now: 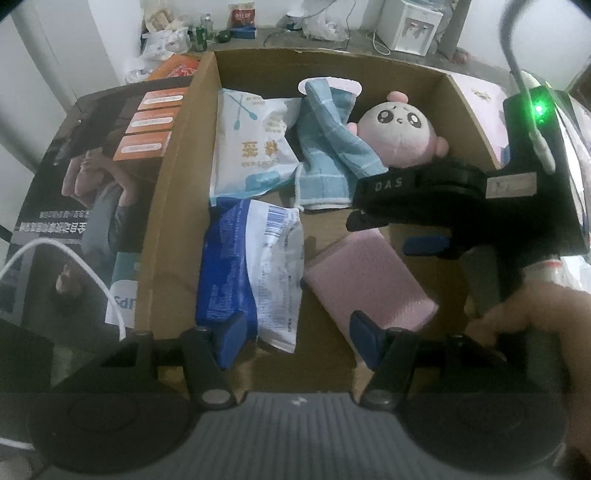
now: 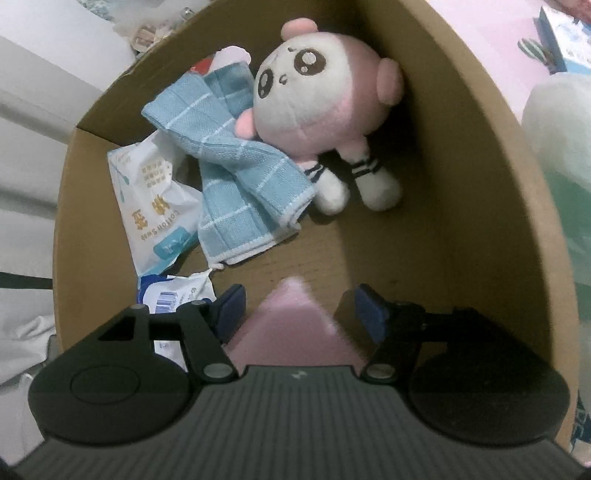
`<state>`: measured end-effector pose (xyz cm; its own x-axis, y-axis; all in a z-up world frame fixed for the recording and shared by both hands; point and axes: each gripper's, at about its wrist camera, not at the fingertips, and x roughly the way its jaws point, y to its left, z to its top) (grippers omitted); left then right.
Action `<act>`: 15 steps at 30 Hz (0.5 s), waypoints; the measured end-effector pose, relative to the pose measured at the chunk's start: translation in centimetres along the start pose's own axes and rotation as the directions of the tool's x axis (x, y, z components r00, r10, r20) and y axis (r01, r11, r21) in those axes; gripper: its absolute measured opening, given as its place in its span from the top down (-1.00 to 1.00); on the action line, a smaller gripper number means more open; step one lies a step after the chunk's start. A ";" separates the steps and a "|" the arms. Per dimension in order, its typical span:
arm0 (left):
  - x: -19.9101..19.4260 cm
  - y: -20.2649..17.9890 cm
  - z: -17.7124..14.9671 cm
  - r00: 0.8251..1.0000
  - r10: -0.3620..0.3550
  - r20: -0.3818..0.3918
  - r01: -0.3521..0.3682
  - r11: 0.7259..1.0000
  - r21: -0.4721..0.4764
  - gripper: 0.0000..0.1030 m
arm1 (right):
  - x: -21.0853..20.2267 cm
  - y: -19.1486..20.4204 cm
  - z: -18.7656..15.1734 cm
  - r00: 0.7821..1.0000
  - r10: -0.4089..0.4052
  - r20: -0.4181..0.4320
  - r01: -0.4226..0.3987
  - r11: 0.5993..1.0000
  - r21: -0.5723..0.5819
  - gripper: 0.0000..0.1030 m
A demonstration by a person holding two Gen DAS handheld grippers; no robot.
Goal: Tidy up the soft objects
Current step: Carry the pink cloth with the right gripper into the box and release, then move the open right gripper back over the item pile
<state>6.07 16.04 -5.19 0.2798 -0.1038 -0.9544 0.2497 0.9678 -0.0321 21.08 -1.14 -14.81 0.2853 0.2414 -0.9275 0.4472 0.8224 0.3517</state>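
Observation:
A cardboard box (image 1: 177, 206) holds a pink plush doll (image 1: 400, 127), a blue checked towel (image 1: 328, 155), a white cotton swab pack (image 1: 251, 144), a blue and white packet (image 1: 251, 273) and a pink sponge (image 1: 369, 284). My left gripper (image 1: 297, 332) is open and empty above the box's near edge. My right gripper (image 2: 297, 312) is open inside the box (image 2: 461, 155), its fingers apart on either side of the pink sponge (image 2: 291, 325), which lies just below them. The doll (image 2: 314, 92) and towel (image 2: 236, 173) lie ahead of it. The right gripper also shows in the left wrist view (image 1: 388, 230).
A dark printed box (image 1: 85, 192) lies left of the cardboard box. A white cable (image 1: 74, 258) crosses it. Bottles, bags and a water dispenser (image 1: 410, 26) stand at the back. A pink surface (image 2: 491, 44) with a white soft bundle (image 2: 557, 122) lies right of the box.

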 end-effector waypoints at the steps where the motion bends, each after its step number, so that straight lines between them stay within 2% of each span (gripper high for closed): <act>1: 0.0 0.1 0.0 1.000 0.001 0.000 -0.001 1.000 -0.001 -0.23 | 0.0 0.0 -0.1 1.000 0.000 -0.001 0.000 1.000 0.006 -0.28; 7: 0.1 0.3 0.2 1.000 0.006 0.002 -0.006 1.000 -0.011 -0.23 | 1.3 -0.4 -0.7 0.997 0.052 -0.057 -0.044 0.992 0.120 -0.28; 12: 0.2 0.2 0.0 1.000 0.008 -0.005 -0.008 1.000 -0.006 -0.23 | -0.3 -0.8 -1.0 0.998 0.061 -0.028 -0.058 0.991 0.118 -0.28; 15: 0.1 0.3 -0.1 1.000 0.011 -0.009 -0.011 1.000 -0.005 -0.23 | -2.1 -1.3 -1.4 0.993 0.106 -0.043 -0.101 0.989 0.109 -0.28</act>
<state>6.09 16.39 -5.35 0.2743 -0.0914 -0.9573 0.2422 0.9699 -0.0232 18.73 -2.00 -13.47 0.2944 0.3491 -0.8897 0.5057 0.7330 0.4549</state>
